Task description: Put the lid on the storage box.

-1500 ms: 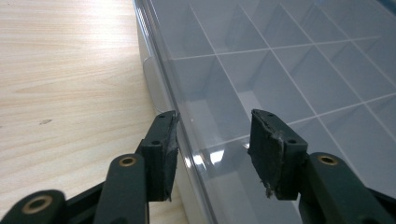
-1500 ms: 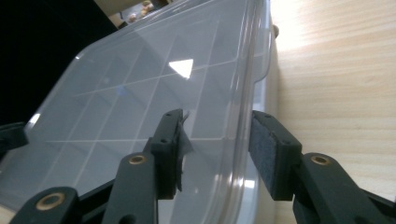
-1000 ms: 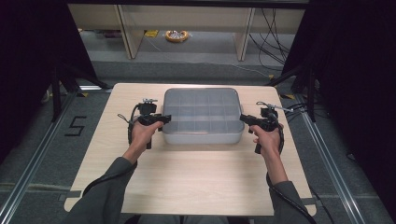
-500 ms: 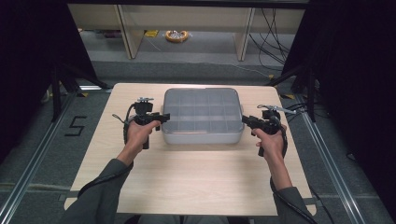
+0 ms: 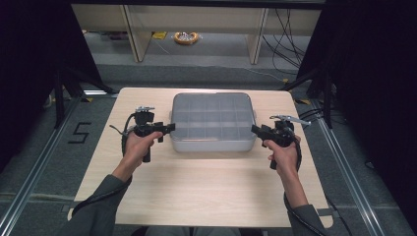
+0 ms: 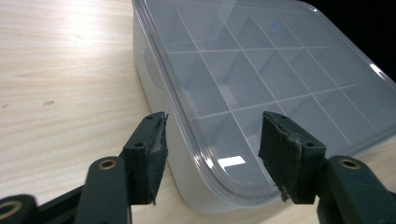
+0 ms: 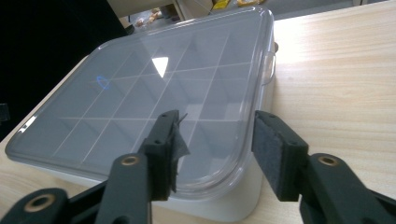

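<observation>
So there's this pale grey rectangular plastic organizer box with a clear lid and a grid of little compartments, and it's sitting flat in the middle of the light wooden table, a bit toward the far edge. The person is holding a black two-jaw gripper in each hand, one at each near corner of the box. The left gripper is hovering just beside the box's left side, and in the left gripper view its jaws are standing partway apart with the near corner of the lid showing between them, the pads not pressing on anything. Those jaws have just been opening. Same deal on the other side: the right gripper is sitting just beside the right end of the box, and in the right gripper view its jaws are straddling the lid's rounded corner without gripping it, and they've just been opening too. The compartments I can make out through the lid are looking empty.
</observation>
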Tool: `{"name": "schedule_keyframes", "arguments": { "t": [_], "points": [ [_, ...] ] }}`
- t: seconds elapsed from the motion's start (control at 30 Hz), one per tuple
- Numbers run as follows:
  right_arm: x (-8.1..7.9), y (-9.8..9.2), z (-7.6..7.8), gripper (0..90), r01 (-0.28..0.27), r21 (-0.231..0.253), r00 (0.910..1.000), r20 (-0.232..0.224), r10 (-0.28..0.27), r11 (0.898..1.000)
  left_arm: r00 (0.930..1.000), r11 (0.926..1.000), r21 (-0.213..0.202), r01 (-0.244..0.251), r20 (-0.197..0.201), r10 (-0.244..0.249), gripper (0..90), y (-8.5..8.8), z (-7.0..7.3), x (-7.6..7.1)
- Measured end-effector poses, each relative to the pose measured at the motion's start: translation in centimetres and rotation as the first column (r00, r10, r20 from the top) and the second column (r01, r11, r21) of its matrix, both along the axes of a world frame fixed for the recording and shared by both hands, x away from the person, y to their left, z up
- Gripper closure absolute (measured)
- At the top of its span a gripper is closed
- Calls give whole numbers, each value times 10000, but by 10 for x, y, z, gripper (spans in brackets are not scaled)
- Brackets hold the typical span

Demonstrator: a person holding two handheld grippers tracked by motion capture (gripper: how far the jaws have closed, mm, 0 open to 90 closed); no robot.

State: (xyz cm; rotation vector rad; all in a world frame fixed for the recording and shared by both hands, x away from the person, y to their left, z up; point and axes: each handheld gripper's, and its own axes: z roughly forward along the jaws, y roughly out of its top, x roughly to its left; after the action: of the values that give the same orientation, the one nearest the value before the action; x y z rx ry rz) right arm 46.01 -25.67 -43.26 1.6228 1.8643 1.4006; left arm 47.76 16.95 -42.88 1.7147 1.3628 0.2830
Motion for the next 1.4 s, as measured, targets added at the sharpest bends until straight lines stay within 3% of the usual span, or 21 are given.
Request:
{"name": "schedule_keyframes", "arguments": {
  "t": [0.07,0.13,0.2,0.23,0.27,0.3,0.33,0.53,0.6,0.63,0.67,0.73,0.77,1.1,1.2,1.23,1.27,1.3,1.37,1.4],
  "points": [
    [0,0,-2,485,-18,-108,9998,180,20,9999,10000,9999,-107,-13,9,14,398,1,-1,-3],
    [-3,2,-2,473,47,28,9999,-100,-47,10000,9999,9999,-101,95,-33,-95,394,2,-2,-6],
    [-3,1,-5,452,-29,-162,10000,88,30,9999,9999,9999,-74,131,-53,-132,386,2,-3,-8],
    [-3,1,-5,440,-34,-108,10000,55,35,9999,10000,9998,-185,43,-4,-43,385,1,-4,-8],
    [-6,4,-3,427,121,259,9994,-315,-113,9996,9997,9998,-26,212,-77,-213,382,2,-5,-10],
    [-5,3,-5,416,14,102,10000,-94,-13,9999,9998,9997,-208,156,-91,-158,376,1,-5,-11],
    [-7,4,-4,406,174,271,9993,-324,-165,9995,9995,9995,-122,283,-100,-284,369,2,-6,-12],
    [-10,5,-2,369,98,276,9989,-461,-85,9996,9998,9983,-564,159,156,-151,351,5,-9,-20],
    [-8,3,-5,360,-56,-89,10000,3,57,9999,9997,9974,-704,158,221,-143,351,8,-10,-22],
    [-9,3,-5,358,-52,-102,10000,-24,52,9999,9998,9978,-645,142,154,-132,351,9,-11,-23],
    [-12,6,-3,352,10,216,9996,-286,-4,9998,9998,9979,-627,129,148,-120,349,10,-11,-23],
    [-10,5,-5,347,-83,-187,10000,-21,83,9998,9999,9977,-666,106,129,-98,347,12,-12,-24],
    [-12,7,-4,345,13,2,9998,-198,-13,10000,9999,9978,-650,133,99,-127,344,13,-13,-24],
    [-18,2,-6,322,-162,-225,9999,-47,161,9996,9998,9982,-559,215,29,-214,316,11,-16,-31],
    [-22,3,-4,319,3,40,9996,-291,-2,10000,9993,9979,-535,367,-20,-369,307,10,-17,-35],
    [-21,0,-5,316,-146,-204,9998,-116,143,9997,9991,9978,-520,409,-53,-412,303,9,-17,-36],
    [-24,3,-2,314,-43,108,9990,-435,48,9999,9992,9977,-546,393,-68,-398,298,9,-18,-37],
    [-22,0,-4,310,-192,-306,9998,-68,190,9993,9991,9977,-526,421,-61,-424,294,8,-18,-38],
    [-27,4,-2,308,-146,71,9988,-469,149,9999,9986,9973,-516,521,-74,-525,292,8,-19,-41],
    [-26,3,-4,307,-205,-119,9995,-241,202,9997,9982,9976,-384,576,-155,-582,291,8,-19,-43]
  ]
}}
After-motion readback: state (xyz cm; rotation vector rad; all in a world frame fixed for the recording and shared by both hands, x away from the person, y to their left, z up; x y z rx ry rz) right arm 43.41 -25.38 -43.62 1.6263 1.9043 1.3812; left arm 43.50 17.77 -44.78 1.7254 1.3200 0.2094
